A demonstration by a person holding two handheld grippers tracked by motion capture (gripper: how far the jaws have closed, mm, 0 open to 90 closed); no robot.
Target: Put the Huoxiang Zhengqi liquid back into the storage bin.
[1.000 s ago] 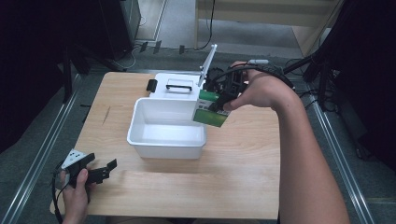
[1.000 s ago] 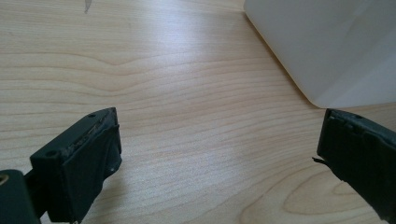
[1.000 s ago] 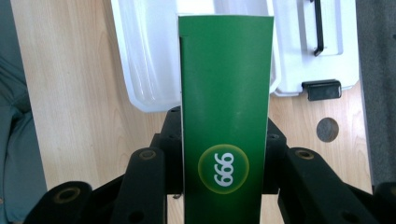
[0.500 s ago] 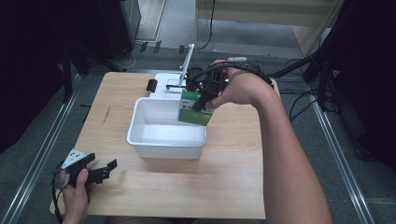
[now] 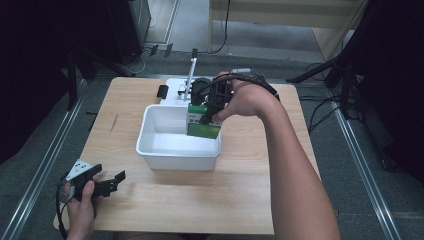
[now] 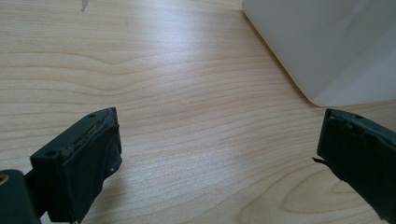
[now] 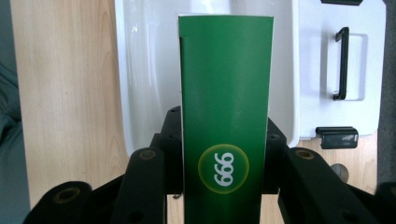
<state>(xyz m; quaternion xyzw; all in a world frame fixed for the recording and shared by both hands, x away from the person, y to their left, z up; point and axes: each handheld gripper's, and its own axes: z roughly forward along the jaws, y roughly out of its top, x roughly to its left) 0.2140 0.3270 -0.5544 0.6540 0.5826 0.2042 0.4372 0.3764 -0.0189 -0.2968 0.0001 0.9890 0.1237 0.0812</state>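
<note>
A wooden table (image 5: 250,200) with light grain stands on a grey floor (image 5: 165,60). At its far edge lies a flat white lid (image 5: 173,90) with a black handle (image 7: 342,63) on top. A small black clip (image 5: 162,91) sits just beside the lid, at the left of it in the high view. A thin white rod (image 5: 191,75) stands upright over the lid. Metal rails (image 5: 45,165) run along both sides of the table. Dark cables (image 5: 320,107) lie on the floor at the right, and a wooden cabinet (image 5: 280,20) stands behind
</note>
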